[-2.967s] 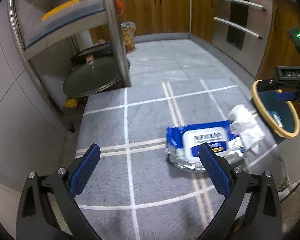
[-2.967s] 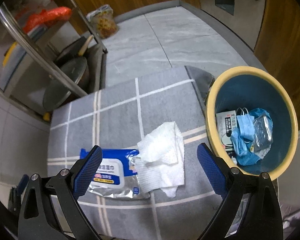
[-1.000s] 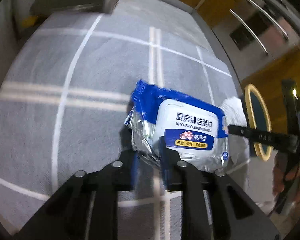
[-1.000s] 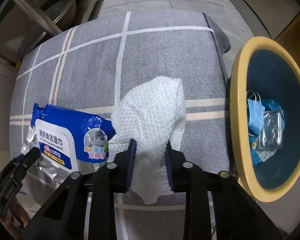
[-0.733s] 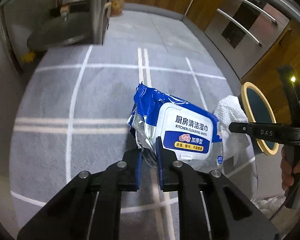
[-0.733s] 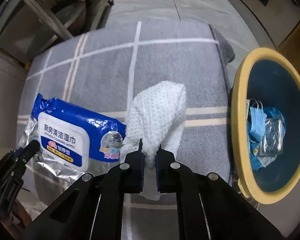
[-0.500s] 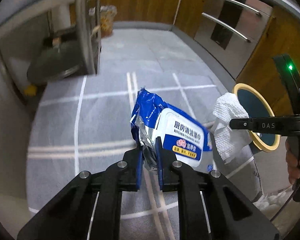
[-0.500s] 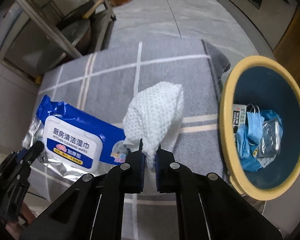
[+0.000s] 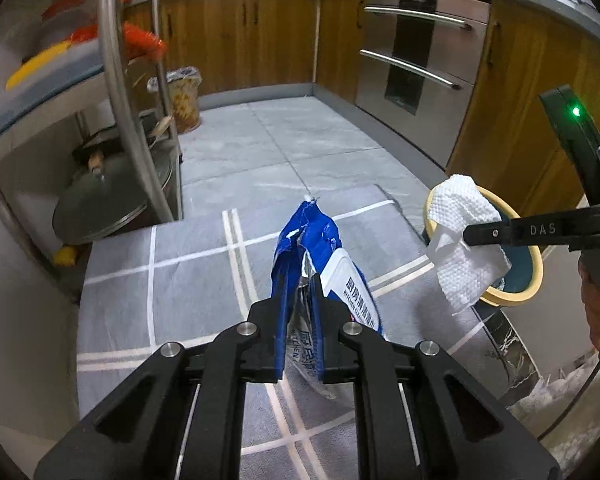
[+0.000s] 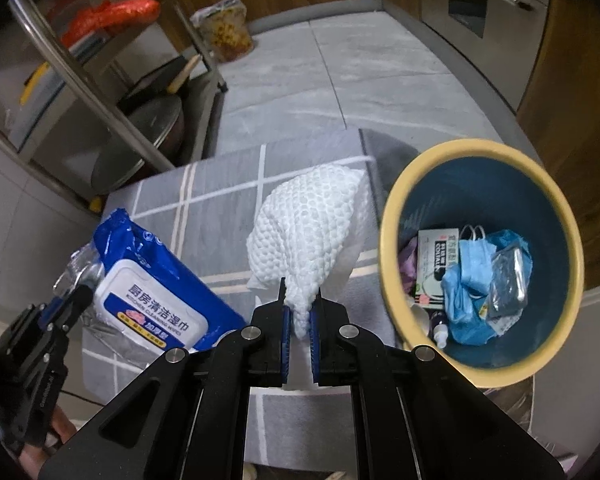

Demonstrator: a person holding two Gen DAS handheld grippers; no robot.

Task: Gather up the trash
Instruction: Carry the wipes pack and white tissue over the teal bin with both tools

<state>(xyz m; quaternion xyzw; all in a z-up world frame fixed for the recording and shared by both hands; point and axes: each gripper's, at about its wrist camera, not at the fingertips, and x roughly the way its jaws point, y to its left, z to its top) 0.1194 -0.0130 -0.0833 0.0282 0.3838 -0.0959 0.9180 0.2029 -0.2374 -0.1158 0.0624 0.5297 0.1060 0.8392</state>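
My left gripper [image 9: 300, 294] is shut on the crinkled end of a blue and white wet-wipes pack [image 9: 314, 240], which hangs edge-on above the grey checked cloth [image 9: 172, 280]. The right wrist view shows the same pack [image 10: 152, 300] at lower left, label up, in the left gripper [image 10: 78, 294]. My right gripper [image 10: 299, 300] is shut on a white paper towel [image 10: 312, 224], lifted off the cloth just left of the bin. The bin [image 10: 392, 240] is blue with a yellow rim and holds masks and packets. From the left wrist, the towel [image 9: 460, 232] hangs before the bin [image 9: 536, 268].
A metal rack [image 9: 116, 80] stands at the left with a pot lid [image 9: 100, 204] on its low shelf. Wooden cabinets and a steel oven front [image 9: 416, 64] line the far side. A patterned bag [image 9: 182, 96] sits on the tiled floor. The cloth's far edge ends near the rack.
Both grippers have risen, lifting the wipes pack and the paper towel off the cloth. The pack has rolled from label-up to edge-on in the left wrist view.
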